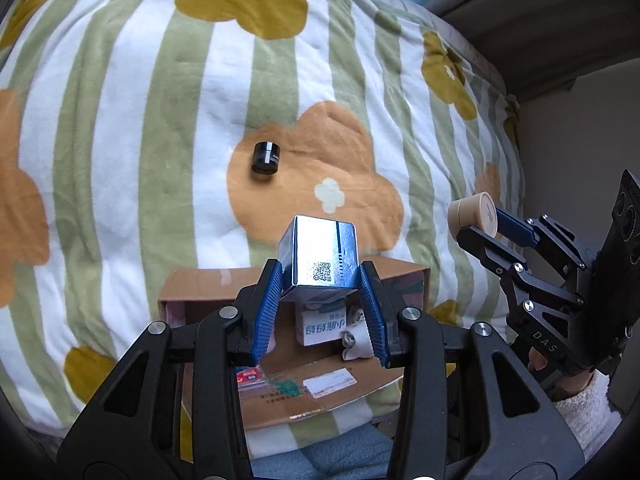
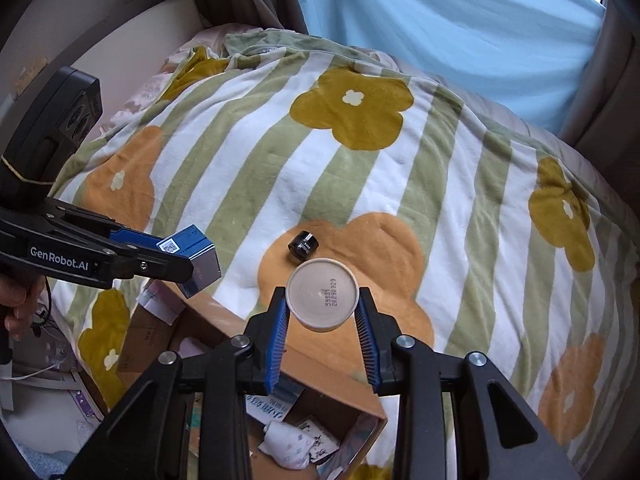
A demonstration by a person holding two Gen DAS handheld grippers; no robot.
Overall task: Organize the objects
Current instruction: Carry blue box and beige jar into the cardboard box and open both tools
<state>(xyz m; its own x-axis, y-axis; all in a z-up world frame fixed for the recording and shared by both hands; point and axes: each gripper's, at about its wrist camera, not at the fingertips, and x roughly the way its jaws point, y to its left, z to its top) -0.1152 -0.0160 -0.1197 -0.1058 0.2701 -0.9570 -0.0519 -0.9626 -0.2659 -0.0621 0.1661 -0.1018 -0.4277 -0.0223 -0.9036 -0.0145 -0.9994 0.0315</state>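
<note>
While the flowered blanket [image 2: 360,184] spreads beneath, both grippers point steeply down over the open cardboard box [image 1: 200,284]. Left gripper [image 1: 320,280] clamps a blue carton [image 1: 320,252]; right gripper [image 2: 322,300] clamps a beige round jar [image 2: 322,294]. A black cap [image 2: 303,245] lies on the blanket.

Hidden and cut-off parts of your view

Your brown open cardboard box [image 1: 208,280] is largely covered by the gripper frames; its small printed white packets [image 2: 296,446] are perhaps sachets, lettering too small to read, and the hand [image 2: 18,308] is cropped at the edge.
</note>
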